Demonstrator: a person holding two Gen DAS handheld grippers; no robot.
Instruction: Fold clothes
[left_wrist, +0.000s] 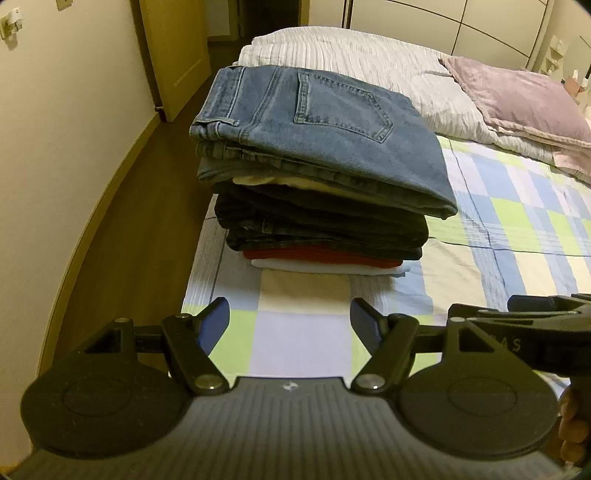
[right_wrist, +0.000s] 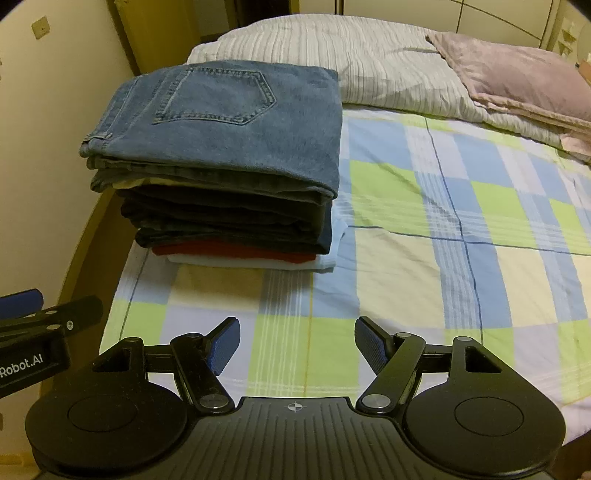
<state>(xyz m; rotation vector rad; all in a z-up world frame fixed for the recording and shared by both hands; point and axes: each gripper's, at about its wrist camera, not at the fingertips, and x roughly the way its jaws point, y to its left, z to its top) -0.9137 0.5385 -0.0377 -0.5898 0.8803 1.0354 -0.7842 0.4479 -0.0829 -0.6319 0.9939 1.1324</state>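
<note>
A stack of folded clothes (left_wrist: 317, 221) sits on the bed near its left edge, topped by folded light blue jeans (left_wrist: 325, 122) with the back pocket up. Under them lie dark jeans, a red garment (left_wrist: 321, 256) and a white one at the bottom. The stack also shows in the right wrist view (right_wrist: 229, 206), with the blue jeans (right_wrist: 229, 122) on top. My left gripper (left_wrist: 290, 321) is open and empty, hovering in front of the stack. My right gripper (right_wrist: 297, 345) is open and empty, in front and to the right of the stack.
The bed has a checked blue, green and white sheet (right_wrist: 461, 229). A striped folded duvet (right_wrist: 351, 51) and a mauve pillow (right_wrist: 517, 74) lie at the far end. A wall (left_wrist: 55, 147) and wooden floor (left_wrist: 140, 221) border the bed's left side.
</note>
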